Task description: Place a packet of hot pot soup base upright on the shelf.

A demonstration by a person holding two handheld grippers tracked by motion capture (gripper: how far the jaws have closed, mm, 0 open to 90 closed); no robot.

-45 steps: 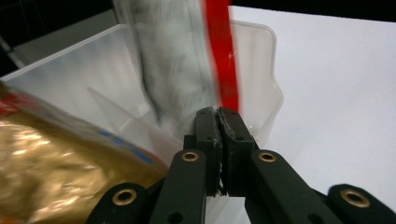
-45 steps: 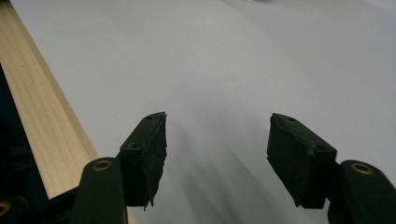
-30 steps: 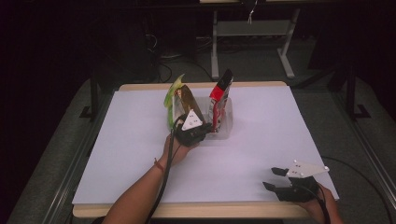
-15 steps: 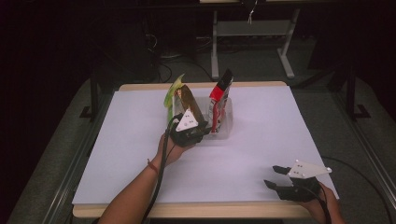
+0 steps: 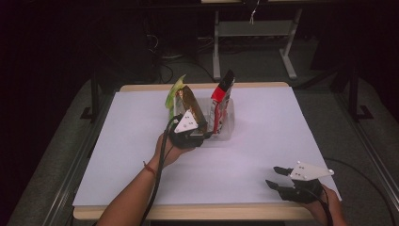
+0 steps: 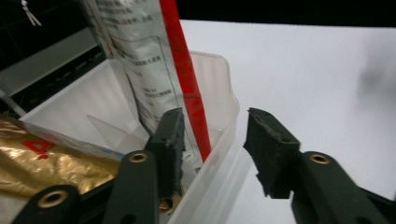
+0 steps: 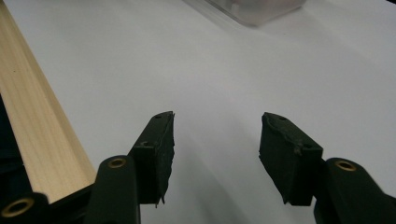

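Observation:
A clear plastic bin [image 5: 227, 123] stands at the table's middle and holds three upright packets: a green one [image 5: 175, 92], a gold-brown one [image 5: 190, 101] and a red and silver one [image 5: 221, 96]. My left gripper [image 5: 200, 135] is at the bin's near left corner. In the left gripper view it [image 6: 212, 140] is open and straddles the bin wall [image 6: 219, 93], one jaw inside beside the red and silver packet [image 6: 154, 70], the other outside. The gold packet [image 6: 46, 163] lies to the left. My right gripper [image 5: 275, 176] rests open near the front right edge, nothing between its jaws [image 7: 215, 144].
White sheet covers the table [image 5: 282, 141], with a wooden front edge [image 7: 32, 121] close beside the right gripper. A corner of the bin [image 7: 261, 9] shows far ahead of it. Dark floor, cables and a metal frame [image 5: 254, 33] lie beyond the table.
The left hand has shifted only slightly at the bin's near corner. The right gripper has stayed where it was.

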